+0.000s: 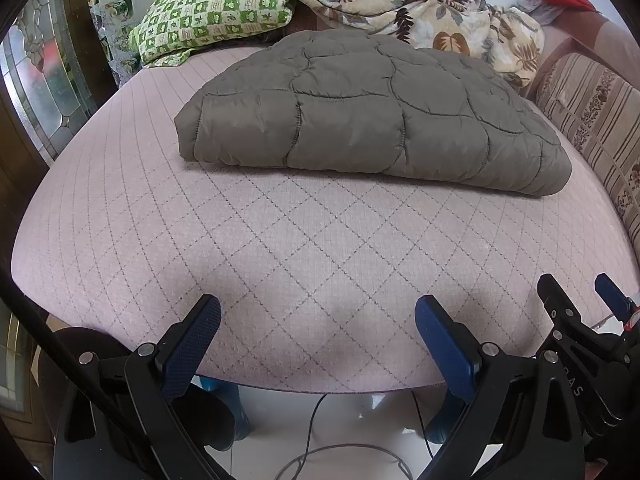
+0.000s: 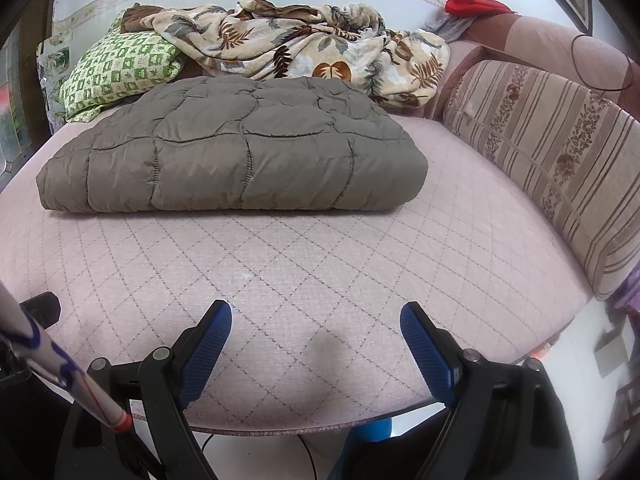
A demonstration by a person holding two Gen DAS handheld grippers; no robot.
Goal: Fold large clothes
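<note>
We see a pink quilted bed [image 2: 320, 272] beside a striped cushion [image 2: 560, 152], the folded grey quilted coat [image 2: 240, 152] lying mid-bed; floral blanket [image 2: 304, 44] and green pillow [image 2: 120, 72] behind; our left tongs [image 1: 318, 316] and right tongs [image 2: 316, 320] gape empty

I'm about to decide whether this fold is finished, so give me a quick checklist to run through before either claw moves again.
1. Grey-brown quilted padded garment lies folded in a compact bundle: ok.
2. Bundle rests fully on the pink diamond-stitched cushion: ok.
3. Left claw open, empty: ok.
4. Right claw open, empty: ok.
5. Both claws clear of the garment: ok.
6. Sleeves tucked inside the fold: cannot tell.
</note>
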